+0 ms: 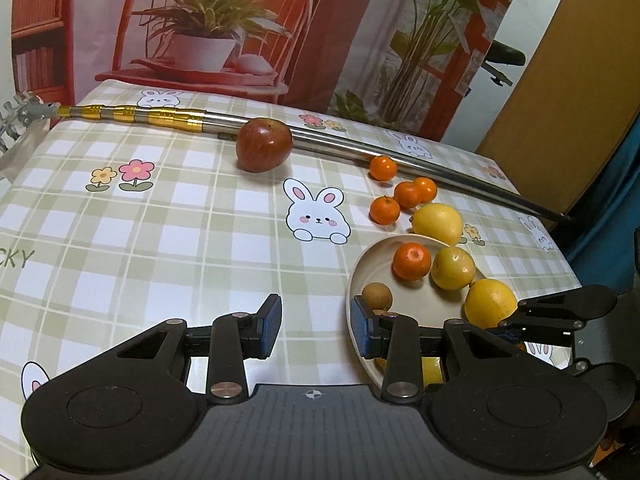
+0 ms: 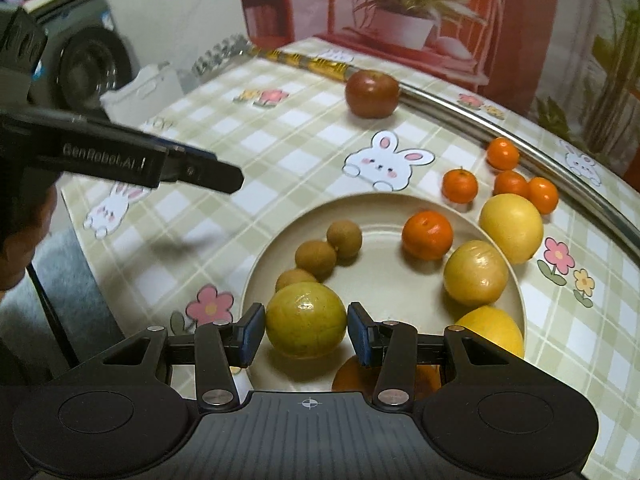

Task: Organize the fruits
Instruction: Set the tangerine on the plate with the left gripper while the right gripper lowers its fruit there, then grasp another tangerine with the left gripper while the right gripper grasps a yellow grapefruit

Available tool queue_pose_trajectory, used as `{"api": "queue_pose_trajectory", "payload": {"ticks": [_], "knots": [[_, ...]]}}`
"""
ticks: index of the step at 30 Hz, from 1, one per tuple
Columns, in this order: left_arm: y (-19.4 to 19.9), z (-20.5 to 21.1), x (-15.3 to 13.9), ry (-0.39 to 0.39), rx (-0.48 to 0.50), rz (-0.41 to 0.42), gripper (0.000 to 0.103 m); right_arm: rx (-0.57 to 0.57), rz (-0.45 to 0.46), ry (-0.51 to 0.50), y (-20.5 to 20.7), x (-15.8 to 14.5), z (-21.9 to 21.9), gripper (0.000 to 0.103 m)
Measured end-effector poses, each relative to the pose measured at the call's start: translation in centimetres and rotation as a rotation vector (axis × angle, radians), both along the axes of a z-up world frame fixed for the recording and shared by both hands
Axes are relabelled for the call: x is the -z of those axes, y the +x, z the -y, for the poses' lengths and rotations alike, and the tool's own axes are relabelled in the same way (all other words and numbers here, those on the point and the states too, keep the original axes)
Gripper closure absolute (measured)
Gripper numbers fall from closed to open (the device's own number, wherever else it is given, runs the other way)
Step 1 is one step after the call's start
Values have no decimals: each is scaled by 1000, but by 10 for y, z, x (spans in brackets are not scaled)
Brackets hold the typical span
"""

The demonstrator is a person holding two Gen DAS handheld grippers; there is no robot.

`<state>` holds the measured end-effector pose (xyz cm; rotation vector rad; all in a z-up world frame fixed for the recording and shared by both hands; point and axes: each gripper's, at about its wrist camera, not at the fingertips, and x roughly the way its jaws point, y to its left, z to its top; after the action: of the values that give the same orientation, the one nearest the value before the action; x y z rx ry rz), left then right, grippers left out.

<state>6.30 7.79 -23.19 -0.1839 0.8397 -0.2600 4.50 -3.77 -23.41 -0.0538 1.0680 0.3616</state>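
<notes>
A beige plate [image 2: 384,288] holds three brown longans [image 2: 316,258], a tangerine [image 2: 427,235], and several yellow-green fruits. My right gripper [image 2: 306,330] stands open around a yellow-green fruit [image 2: 306,320] on the plate's near side; the pads look just apart from it. My left gripper [image 1: 316,326] is open and empty over the tablecloth, left of the plate [image 1: 368,268]. A red apple [image 1: 264,144], several small tangerines [image 1: 385,210] and a lemon [image 1: 438,223] lie on the table beyond the plate.
A long metal pole [image 1: 360,148] with gold bands lies across the far side of the table, behind the apple. A printed backdrop stands behind the table. The left gripper also shows in the right wrist view [image 2: 200,170].
</notes>
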Motion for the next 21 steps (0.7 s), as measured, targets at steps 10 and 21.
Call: {"api": "queue_pose_trajectory", "payload": {"ticks": [10,21], "knots": [[1,-1,1,2,-6,-2,57,-13,-28,4,2,2,-4,60],[14,1,-14,35,-9,22,57,95,79,73,8,-27,30,58]]}}
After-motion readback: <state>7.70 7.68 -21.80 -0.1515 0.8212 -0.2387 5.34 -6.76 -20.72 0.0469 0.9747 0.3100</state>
